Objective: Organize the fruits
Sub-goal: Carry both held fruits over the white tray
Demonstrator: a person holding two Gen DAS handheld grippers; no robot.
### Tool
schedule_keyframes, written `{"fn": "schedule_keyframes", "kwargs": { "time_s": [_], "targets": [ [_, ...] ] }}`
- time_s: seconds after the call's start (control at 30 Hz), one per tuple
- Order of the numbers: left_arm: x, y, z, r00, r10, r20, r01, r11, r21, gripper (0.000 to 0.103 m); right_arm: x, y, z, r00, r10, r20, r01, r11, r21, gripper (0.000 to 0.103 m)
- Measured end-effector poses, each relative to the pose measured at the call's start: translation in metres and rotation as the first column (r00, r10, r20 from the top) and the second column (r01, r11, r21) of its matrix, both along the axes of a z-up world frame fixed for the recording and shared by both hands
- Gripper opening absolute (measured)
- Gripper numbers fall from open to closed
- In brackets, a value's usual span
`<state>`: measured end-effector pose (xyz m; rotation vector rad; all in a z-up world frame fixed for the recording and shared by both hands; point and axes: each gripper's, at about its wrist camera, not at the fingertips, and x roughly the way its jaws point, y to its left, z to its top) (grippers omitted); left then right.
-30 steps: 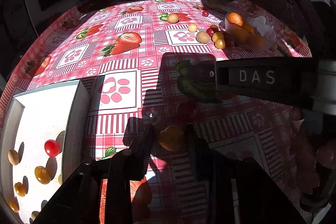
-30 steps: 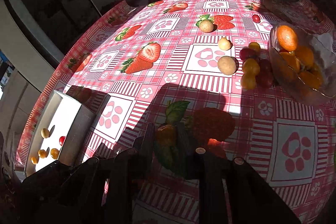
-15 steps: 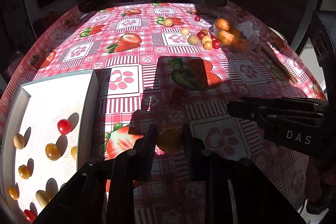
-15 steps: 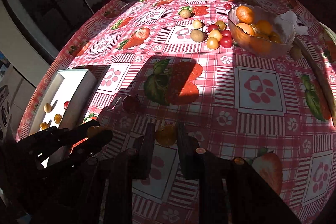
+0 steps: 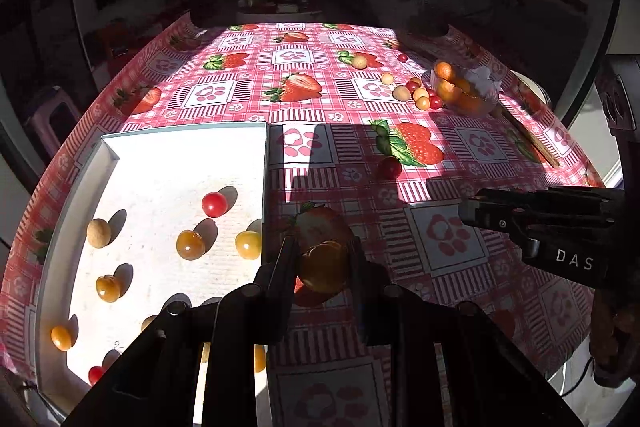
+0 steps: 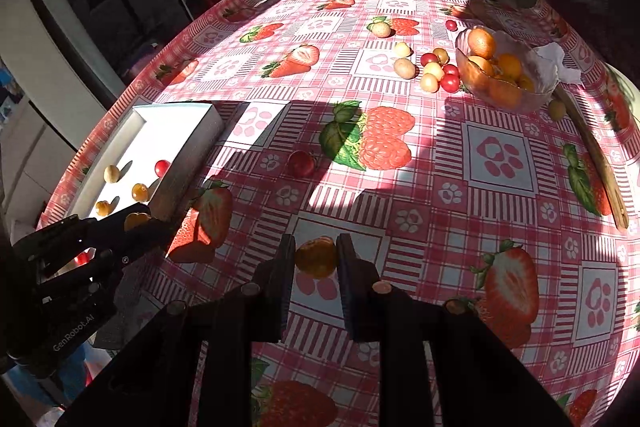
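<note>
Carrying fruit, both grippers have neared the white tray (image 5: 72,211)

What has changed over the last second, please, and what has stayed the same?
Both hand-held grippers carried their yellow fruits away from the bowl toward the white tray: the left now sits at its edge, the right trails behind. Both grips stayed shut; the fruit on the table and in the tray did not move.

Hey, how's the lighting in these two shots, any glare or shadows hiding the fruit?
Left wrist view: hard sunlight blows out the white tray, each fruit there throwing a sharp shadow; the yellow fruit in the left gripper sits in shade.
Right wrist view: a broad shadow crosses the tablecloth, dimming the loose red fruit; the glass bowl stays sunlit.
Both: fisheye bending, room dark.
</note>
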<state>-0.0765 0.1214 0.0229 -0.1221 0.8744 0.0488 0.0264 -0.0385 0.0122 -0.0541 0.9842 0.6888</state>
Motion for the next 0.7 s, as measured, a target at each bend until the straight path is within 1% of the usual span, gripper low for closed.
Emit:
{"fn": "schedule_keyframes", "kwargs": {
  "time_s": [0.13,0.4,0.6,0.7],
  "targets": [
    [-0.010,0.018,0.003,0.999,0.028,0.015,-0.028,1.000,-0.007,0.026,-0.013,0.021,0.009,0.999,0.042,0.027,-0.042,0.999,-0.022,0.023],
    [-0.022,0.058,0.010,0.996,0.079,0.043,-0.079,0.997,-0.004,0.026,-0.028,0.061,0.019,0.994,0.102,0.046,-0.100,0.994,-0.053,0.023],
    [-0.012,0.095,0.013,0.992,0.121,0.040,-0.122,0.992,0.038,0.026,-0.022,0.092,0.025,0.990,0.138,0.018,-0.137,0.990,-0.043,0.023],
    [0.002,0.116,0.010,0.989,0.145,0.013,-0.145,0.988,0.049,0.026,-0.012,0.110,0.028,0.989,0.150,-0.009,-0.150,0.988,-0.024,0.023]
  ]
}}
